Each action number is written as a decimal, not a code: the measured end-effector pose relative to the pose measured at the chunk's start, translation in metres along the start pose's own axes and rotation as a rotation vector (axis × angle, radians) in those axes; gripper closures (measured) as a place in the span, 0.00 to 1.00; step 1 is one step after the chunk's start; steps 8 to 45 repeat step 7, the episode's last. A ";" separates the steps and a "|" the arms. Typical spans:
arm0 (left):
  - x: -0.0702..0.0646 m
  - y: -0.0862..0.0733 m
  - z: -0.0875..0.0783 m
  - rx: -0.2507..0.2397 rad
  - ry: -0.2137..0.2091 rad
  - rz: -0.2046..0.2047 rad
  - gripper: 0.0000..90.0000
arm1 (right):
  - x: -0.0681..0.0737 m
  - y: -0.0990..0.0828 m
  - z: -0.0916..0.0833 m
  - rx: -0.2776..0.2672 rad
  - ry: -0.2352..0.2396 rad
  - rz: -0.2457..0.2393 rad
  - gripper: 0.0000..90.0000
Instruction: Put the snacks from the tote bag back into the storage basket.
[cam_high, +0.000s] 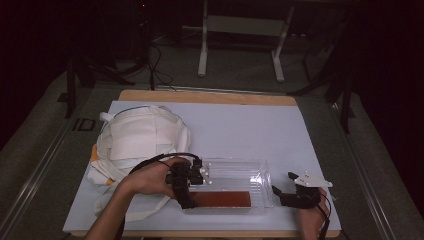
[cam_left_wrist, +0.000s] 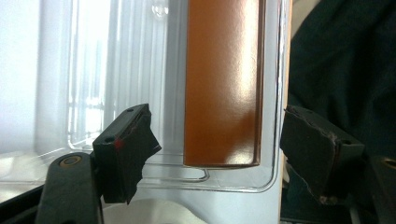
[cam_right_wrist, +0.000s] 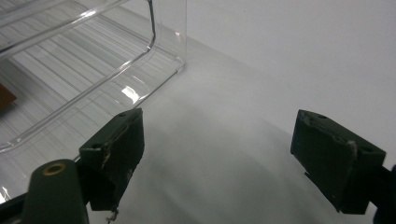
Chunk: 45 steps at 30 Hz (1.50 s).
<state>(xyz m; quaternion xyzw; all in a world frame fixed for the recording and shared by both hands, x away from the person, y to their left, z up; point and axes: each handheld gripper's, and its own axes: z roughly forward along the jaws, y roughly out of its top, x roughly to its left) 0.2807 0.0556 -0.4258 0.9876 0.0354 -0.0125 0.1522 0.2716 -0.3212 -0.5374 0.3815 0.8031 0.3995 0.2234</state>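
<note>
Your left gripper stands with its jaws spread wide, gripping nothing; between them, in the left gripper view, sits the near end of the brown bar, which lies inside the clear plastic box against one long wall. One jaw hangs over the ribbed floor of the box, while the other is out past the wall, so closing now would likely pinch the wall along with the bar. If the bar is what you are after, my advice is to shift the hand so both jaws drop inside the box, one on each long side of the bar, then close squarely on its end rather than on a corner. Your right gripper is also released, jaws apart over the bare white sheet, just beside the box's corner and not touching it. Consider resting it against that end wall to steady the light box, which may slide when you pull. From the high view, the box lies near the front edge of the table, with a white cloth bag just beside its left end, behind your left hand.
</note>
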 end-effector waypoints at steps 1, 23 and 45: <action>0.000 -0.001 -0.001 -0.010 0.010 0.005 0.28 | 0.000 0.000 0.000 -0.001 0.001 0.002 0.19; 0.000 -0.006 -0.007 -0.073 0.042 -0.025 0.28 | 0.000 0.000 0.000 -0.002 0.000 0.001 0.19; 0.000 -0.006 -0.007 -0.073 0.042 -0.025 0.28 | 0.000 0.000 0.000 -0.002 0.000 0.001 0.19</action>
